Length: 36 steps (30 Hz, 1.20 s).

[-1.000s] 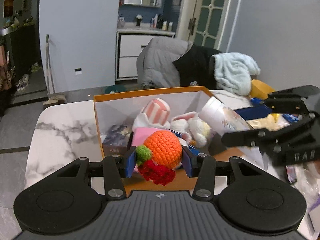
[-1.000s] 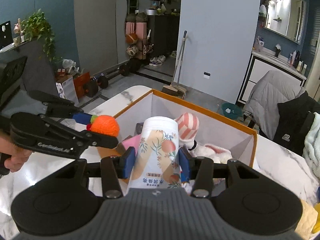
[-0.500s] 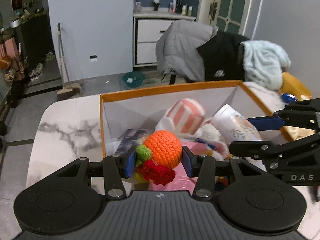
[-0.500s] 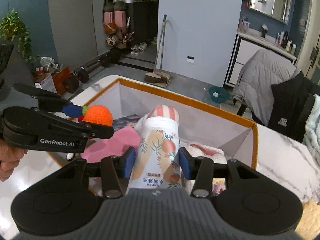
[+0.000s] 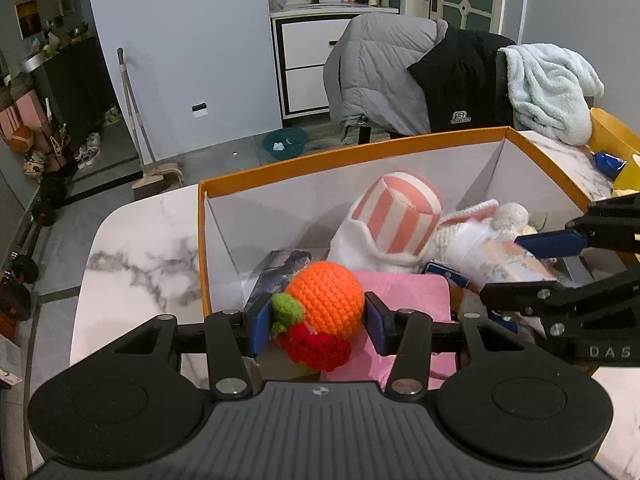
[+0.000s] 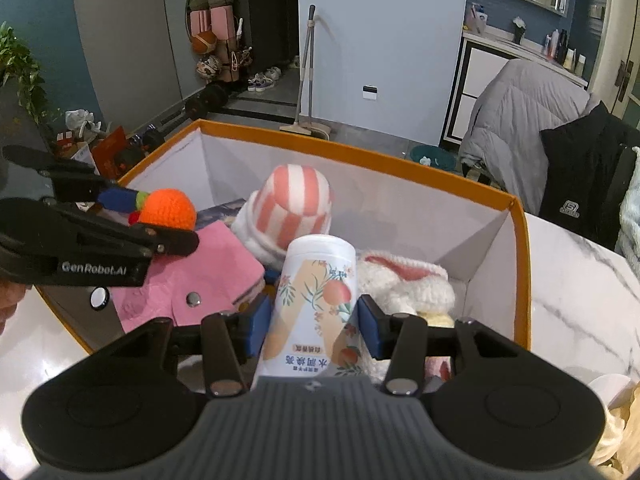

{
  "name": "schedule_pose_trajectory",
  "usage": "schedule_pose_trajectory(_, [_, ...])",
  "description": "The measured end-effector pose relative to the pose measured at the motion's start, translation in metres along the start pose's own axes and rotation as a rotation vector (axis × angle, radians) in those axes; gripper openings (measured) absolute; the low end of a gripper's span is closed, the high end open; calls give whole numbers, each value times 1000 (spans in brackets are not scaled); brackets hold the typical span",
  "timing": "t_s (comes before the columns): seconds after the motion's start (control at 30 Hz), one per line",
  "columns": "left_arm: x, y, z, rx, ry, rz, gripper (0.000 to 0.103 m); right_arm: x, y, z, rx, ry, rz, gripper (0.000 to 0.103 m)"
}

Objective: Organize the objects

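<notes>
Two hand-held grippers are seen over an orange-rimmed cardboard box [image 5: 360,156] that stands on a white marble surface [image 5: 140,240].

In the left wrist view, the left hand-held gripper [image 5: 316,320] is closed on a crocheted orange toy [image 5: 326,298] with a green leaf and a red knitted part below it. The toy is pinched between the two blue pads [image 5: 260,322] and is held above the near left part of the box. Inside the box, a pink cloth [image 5: 404,292] is seen just behind the toy, a dark printed book [image 5: 288,262] lies toward the left wall, and a pink-and-white striped plush [image 5: 396,216] is propped near the middle. White knitted plush items [image 5: 480,220] are lying to its right. The right hand-held gripper [image 5: 532,264] is seen at the right edge, with a blurred white bottle [image 5: 496,256] between its fingers.

In the right wrist view, the right hand-held gripper [image 6: 316,328] is clamped on the white bottle [image 6: 316,300], which is printed with peaches and leaves. The bottle is held tilted over the box [image 6: 360,156], its cap end toward the striped plush [image 6: 296,208]. The left hand-held gripper [image 6: 160,220] is seen at the left, gripping the orange toy [image 6: 170,210] above the pink cloth [image 6: 200,272]. A white knitted plush with a pink ear [image 6: 404,280] lies right of the bottle. The marble surface [image 6: 580,280] extends right of the box.
</notes>
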<state>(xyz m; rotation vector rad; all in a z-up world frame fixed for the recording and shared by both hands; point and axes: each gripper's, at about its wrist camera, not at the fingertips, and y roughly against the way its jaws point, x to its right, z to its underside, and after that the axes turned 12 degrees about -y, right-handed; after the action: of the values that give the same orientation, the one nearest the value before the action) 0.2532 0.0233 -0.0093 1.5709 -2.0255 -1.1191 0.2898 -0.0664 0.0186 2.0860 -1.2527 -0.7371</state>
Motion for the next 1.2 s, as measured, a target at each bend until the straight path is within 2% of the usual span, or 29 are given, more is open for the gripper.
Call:
schedule_pose_trajectory(0.07, [0,2,-1,10,6,-2,66,0,1,1,5,-6,-1,50])
schedule_pose_trajectory(0.1, [0,3,-1,16,9,-7,67,1,2,1,7,-11,-2,51])
schedule_pose_trajectory(0.27, [-1,8,-3,35,2,-22,72,1,7,-1,36,-20,-9,54])
schedule_pose_trajectory(0.53, [-7,26,2,67,3,-30,73,3,12,-1,49,-31,-14,54])
schedule_pose_trajectory(0.63, [-12,40,9,84,27,-13,75,0,20,2,58,-33,-19,58])
schedule_pose_trajectory(0.77, [-19,61,21,104,73,3,81,-9,33,7,75,-25,-28,59])
schedule_pose_trajectory(0.97, [-20,87,34,125,113,7,85,-36,64,17,123,30,16,75])
schedule_pose_trajectory(1.13, [-14,106,43,147,166,27,90,-49,93,31,165,-5,35,86])
schedule_pose_trajectory(1.2, [-10,113,47,132,181,26,91,-51,108,38,189,-26,44,97])
